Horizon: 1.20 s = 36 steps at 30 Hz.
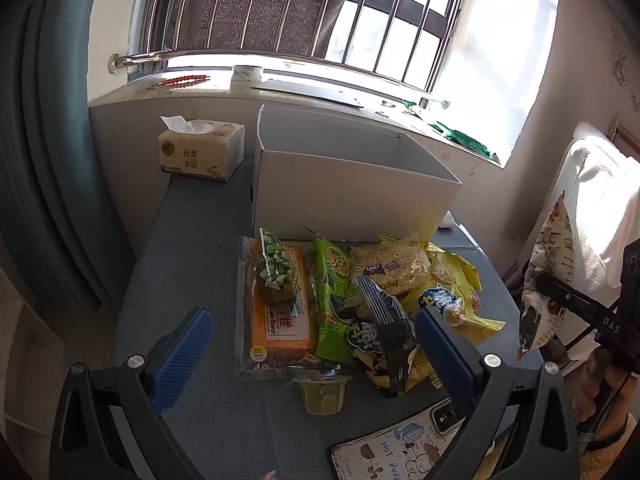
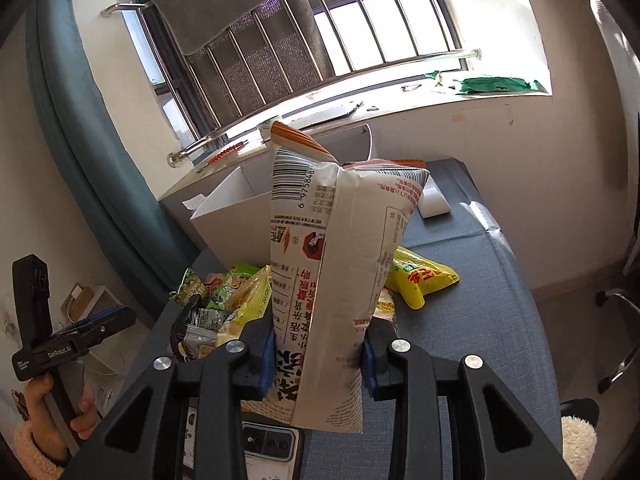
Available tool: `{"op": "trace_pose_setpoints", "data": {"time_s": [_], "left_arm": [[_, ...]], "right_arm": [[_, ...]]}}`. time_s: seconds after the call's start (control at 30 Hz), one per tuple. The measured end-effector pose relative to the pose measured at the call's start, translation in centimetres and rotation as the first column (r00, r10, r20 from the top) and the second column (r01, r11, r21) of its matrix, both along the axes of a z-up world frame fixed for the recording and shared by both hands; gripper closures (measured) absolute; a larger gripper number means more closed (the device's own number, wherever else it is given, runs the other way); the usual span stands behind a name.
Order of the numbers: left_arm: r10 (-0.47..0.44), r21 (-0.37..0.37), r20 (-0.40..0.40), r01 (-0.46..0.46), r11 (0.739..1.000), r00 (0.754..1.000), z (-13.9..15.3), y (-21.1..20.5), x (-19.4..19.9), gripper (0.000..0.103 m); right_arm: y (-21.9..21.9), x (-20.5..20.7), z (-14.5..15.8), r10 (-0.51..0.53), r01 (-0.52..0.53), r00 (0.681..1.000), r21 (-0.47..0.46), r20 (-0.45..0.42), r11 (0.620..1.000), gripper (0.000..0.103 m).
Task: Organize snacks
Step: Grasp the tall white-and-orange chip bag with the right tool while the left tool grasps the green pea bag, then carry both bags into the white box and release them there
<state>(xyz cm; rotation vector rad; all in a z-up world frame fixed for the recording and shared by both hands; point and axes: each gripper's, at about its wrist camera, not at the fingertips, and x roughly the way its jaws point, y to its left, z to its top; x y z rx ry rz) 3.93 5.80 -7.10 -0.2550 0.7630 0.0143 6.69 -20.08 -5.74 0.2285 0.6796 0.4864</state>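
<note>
A white cardboard box (image 1: 352, 184) is set open at the far end of the grey table (image 1: 200, 280), under the window; nothing can be seen inside it from either view. In front of it a heap of snacks is spread. An orange cake pack (image 1: 280, 316) marked "cake flavor" is seen at the left of the heap, with a small green packet (image 1: 276, 276) laid on top. Beside it lie a green chip bag (image 1: 332, 296), a dark striped bag (image 1: 384, 328) and yellow bags (image 1: 452, 296). A clear jelly cup (image 1: 322, 394) with pale green filling is stood nearer the camera. A tissue pack (image 1: 202, 150) printed with Chinese characters is placed left of the box.

The left gripper (image 1: 314, 352) is held above the heap with its blue fingers (image 1: 184, 356) spread wide and nothing between them. The right gripper (image 2: 318, 360) is clenched on a tall white snack bag (image 2: 332, 272), which is held upright above the table's near edge; a barcode beginning "6 975848" and red Chinese print are shown on it. "DAS" can be read on the right gripper in the left wrist view.
</note>
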Motion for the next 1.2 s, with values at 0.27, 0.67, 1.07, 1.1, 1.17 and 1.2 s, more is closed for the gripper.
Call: {"op": "trace_pose_setpoints", "data": {"time_s": [0.27, 0.67, 1.07, 1.1, 1.17, 1.2], "left_arm": [[-0.009, -0.069, -0.078, 0.004, 0.998, 0.997, -2.9, 2.4, 6.7, 0.0], [0.046, -0.039, -0.174, -0.054, 0.998, 0.984, -6.2, 3.8, 10.3, 0.066], [-0.046, 0.013, 0.077, 0.045, 0.999, 0.996, 2.2, 2.3, 6.0, 0.068], [-0.065, 0.013, 0.096, 0.064, 0.998, 0.993, 2.9, 2.1, 6.1, 0.068], [-0.093, 0.026, 0.12, 0.09, 0.996, 0.988, 4.2, 1.5, 6.8, 0.068], [-0.103, 0.029, 0.131, 0.1, 0.995, 0.986, 4.6, 0.9, 7.8, 0.068]], "right_arm": [[-0.5, -1.3, 0.9, -0.009, 0.008, 0.999, 0.017, 0.031, 1.0, 0.067], [-0.9, -1.4, 0.4, -0.01, 0.009, 1.0, 0.031, 0.009, 0.999, 0.067], [1.4, 0.8, 1.7, 0.034, -0.034, 0.999, 0.015, 0.009, 0.999, 0.067], [1.8, 1.3, 2.1, 0.042, -0.043, 0.999, 0.016, 0.014, 0.999, 0.067], [2.9, 2.3, 3.2, 0.055, -0.055, 0.998, -0.009, 0.034, 0.998, 0.067], [3.5, 2.9, 3.8, 0.059, -0.058, 0.997, -0.033, 0.047, 0.998, 0.067]]}}
